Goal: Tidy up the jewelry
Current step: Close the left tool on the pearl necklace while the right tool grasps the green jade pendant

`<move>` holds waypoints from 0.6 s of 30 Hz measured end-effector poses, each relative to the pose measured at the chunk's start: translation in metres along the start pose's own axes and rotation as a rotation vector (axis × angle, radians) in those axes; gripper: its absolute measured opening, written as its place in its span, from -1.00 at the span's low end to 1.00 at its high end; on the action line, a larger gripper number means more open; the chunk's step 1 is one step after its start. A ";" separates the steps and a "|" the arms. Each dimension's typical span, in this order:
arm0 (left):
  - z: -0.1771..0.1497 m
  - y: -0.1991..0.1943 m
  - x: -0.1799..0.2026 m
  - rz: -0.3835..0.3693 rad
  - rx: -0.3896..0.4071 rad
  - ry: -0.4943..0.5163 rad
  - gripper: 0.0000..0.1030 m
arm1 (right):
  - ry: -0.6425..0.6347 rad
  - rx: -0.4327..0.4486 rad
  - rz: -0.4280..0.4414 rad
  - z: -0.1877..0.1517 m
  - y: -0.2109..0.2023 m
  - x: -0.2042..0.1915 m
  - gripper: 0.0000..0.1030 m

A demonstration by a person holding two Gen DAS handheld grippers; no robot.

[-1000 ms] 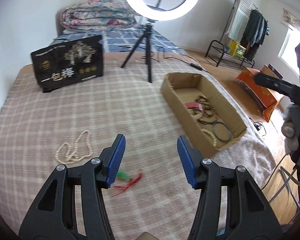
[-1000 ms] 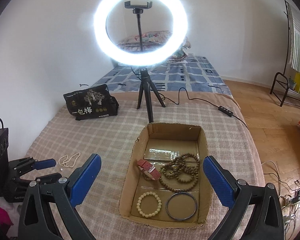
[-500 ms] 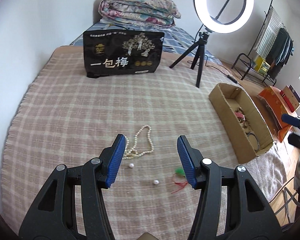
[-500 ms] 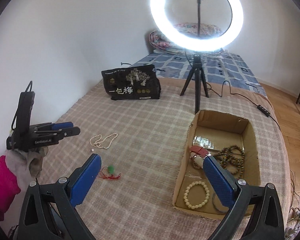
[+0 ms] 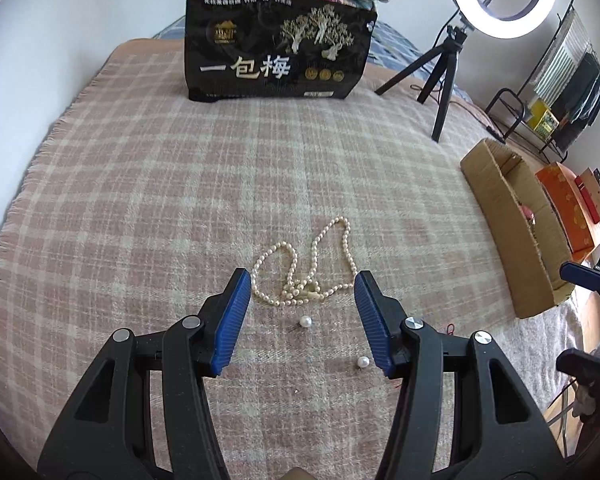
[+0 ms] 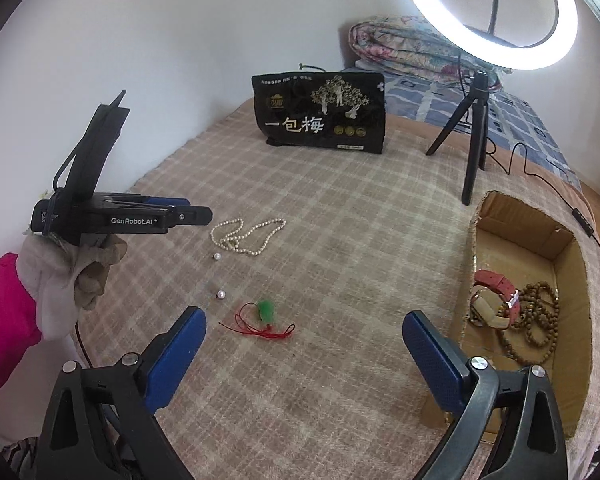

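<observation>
Jewelry partly sorted: watch and bead strands in cardboard box, frame right. Pearl necklace, two loose pearls, green charm remain on bed. Both jaws open, empty: left gripper, right gripper.

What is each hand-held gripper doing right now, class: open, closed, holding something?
Left hand-held gripper: open, holding nothing, above the pearl necklace.
Right hand-held gripper: open wide, holding nothing.

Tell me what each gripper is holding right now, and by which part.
Nothing is held. The left gripper is open above the pearl necklace on the blanket, not touching it. The right gripper is open and empty near the green pendant.
</observation>
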State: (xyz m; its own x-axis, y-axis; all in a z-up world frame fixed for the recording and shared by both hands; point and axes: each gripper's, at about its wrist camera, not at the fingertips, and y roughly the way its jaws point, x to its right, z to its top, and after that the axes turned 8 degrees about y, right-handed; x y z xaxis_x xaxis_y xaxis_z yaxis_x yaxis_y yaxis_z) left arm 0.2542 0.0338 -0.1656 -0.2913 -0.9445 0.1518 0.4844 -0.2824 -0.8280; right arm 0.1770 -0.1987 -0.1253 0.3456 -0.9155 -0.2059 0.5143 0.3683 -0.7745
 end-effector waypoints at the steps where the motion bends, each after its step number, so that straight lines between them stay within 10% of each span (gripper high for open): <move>1: -0.001 0.004 0.001 0.001 -0.007 0.006 0.07 | -0.003 -0.004 0.001 -0.001 0.005 -0.002 0.93; 18: -0.004 0.044 0.009 0.046 -0.061 0.067 -0.28 | -0.086 -0.175 0.043 -0.014 0.090 -0.028 0.22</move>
State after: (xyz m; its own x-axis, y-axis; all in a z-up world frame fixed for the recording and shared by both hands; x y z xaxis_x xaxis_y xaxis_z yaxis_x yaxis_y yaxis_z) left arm 0.2699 0.0136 -0.2026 -0.3255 -0.9423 0.0776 0.4478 -0.2260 -0.8651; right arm 0.2028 -0.1424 -0.1981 0.4338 -0.8796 -0.1951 0.3558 0.3662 -0.8598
